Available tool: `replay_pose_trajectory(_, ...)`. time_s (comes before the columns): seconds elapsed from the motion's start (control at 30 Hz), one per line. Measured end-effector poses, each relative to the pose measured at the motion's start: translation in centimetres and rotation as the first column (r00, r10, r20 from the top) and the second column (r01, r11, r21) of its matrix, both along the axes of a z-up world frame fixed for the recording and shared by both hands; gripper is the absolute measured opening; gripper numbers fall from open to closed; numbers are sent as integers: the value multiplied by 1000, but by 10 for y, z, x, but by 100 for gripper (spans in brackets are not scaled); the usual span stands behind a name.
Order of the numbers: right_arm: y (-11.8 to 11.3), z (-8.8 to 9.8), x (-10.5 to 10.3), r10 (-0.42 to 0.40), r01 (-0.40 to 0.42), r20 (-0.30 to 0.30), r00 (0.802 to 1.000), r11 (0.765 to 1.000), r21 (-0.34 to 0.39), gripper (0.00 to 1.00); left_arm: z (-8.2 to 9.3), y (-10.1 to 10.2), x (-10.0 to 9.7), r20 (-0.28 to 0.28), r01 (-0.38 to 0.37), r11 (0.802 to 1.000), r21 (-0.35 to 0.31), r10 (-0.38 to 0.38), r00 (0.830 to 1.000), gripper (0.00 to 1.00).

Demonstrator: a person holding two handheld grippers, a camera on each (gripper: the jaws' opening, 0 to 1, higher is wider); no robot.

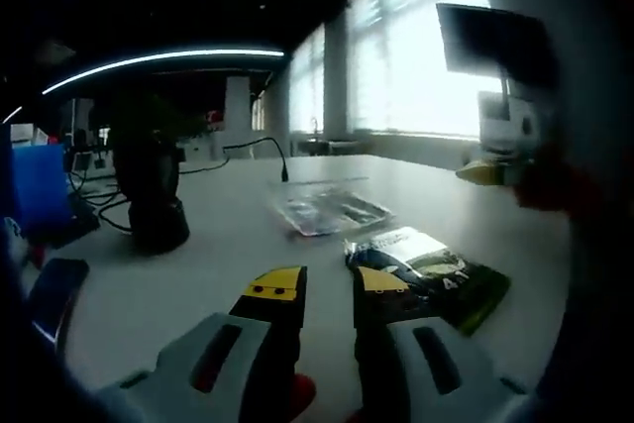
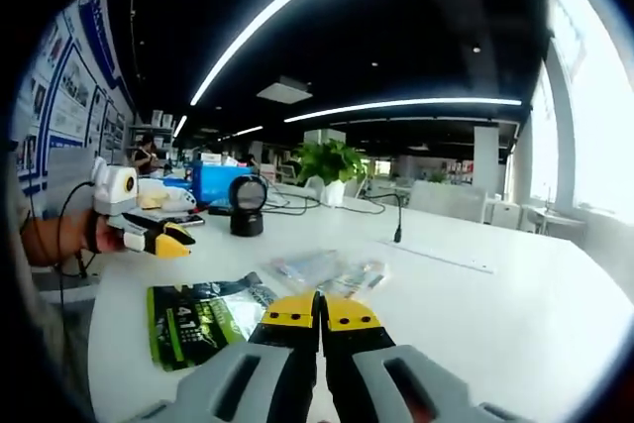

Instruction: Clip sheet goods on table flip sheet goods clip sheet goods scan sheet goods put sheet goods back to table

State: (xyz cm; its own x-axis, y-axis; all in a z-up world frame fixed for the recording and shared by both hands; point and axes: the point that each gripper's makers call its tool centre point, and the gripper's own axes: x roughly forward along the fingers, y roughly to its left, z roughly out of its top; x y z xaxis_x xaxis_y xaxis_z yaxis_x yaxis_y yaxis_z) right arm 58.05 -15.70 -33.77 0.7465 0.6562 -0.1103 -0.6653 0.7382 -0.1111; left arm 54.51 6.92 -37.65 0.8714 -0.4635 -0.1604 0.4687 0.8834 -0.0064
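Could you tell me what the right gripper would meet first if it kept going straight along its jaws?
Most likely the clear packet lying just beyond the right gripper, though depth is hard to judge; the green packet sits off to its left.

White table carries green packet and clear packet.

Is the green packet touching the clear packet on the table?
Apart. The left gripper view shows bare white table between the green packet and the clear packet.

Left tongs apart, right tongs closed.
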Motion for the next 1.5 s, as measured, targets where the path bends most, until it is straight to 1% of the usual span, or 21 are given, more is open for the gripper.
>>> replay_pose_trajectory(0.3, -9, -2, -11, -8, 9, 28, 1000, 1000, -25, 0, 3, -5, -4, -25, 31, 999, -27, -31, 999, 12)
replay_pose_trajectory(0.43, -12, -3, -14, -12, 13, 36, 999, 1000, -27, 0, 1, -8, -5, -49, 48, 998, -31, -49, 998, 12)
replay_pose_trajectory(0.57, -14, -6, -17, -17, 18, 46, 999, 999, -32, 0, -5, -9, -4, -90, 59, 998, -26, -61, 994, 12)
replay_pose_trajectory(0.8, -12, -12, -23, -15, 15, 43, 999, 1000, -4, 0, -10, -16, -6, -133, 85, 995, -45, -90, 987, 12)
replay_pose_trajectory(0.93, -14, -17, -24, -22, 21, 34, 999, 1000, 8, 0, -13, -20, -6, -151, 96, 994, -54, -104, 983, 12)
replay_pose_trajectory(1.0, -15, -19, -24, -30, 30, 31, 999, 999, 15, 0, -16, -20, -5, -170, 99, 993, -59, -108, 979, 12)
replay_pose_trajectory(1.1, -15, -22, -24, -36, 35, 27, 999, 999, 22, 0, -15, -21, -6, -188, 105, 991, -88, -120, 975, 12)
replay_pose_trajectory(1.13, -14, -24, -24, -36, 36, 28, 999, 999, 24, 0, -14, -22, -6, -198, 109, 988, -114, -130, 971, 12)
replay_pose_trajectory(1.27, -13, -30, -24, -43, 42, 20, 999, 998, 35, 0, -15, -26, -8, -237, 124, 976, -179, -165, 957, 12)
replay_pose_trajectory(1.37, -14, -32, -24, -51, 50, 19, 999, 998, 37, 0, -18, -26, -8, -260, 123, 971, -207, -176, 949, 13)
replay_pose_trajectory(1.4, -14, -32, -24, -53, 52, 20, 998, 998, 38, 0, -20, -26, -8, -276, 124, 966, -225, -186, 943, 13)
replay_pose_trajectory(1.5, -14, -35, -25, -52, 52, 20, 998, 998, 33, 0, -22, -26, -8, -292, 125, 959, -254, -199, 936, 13)
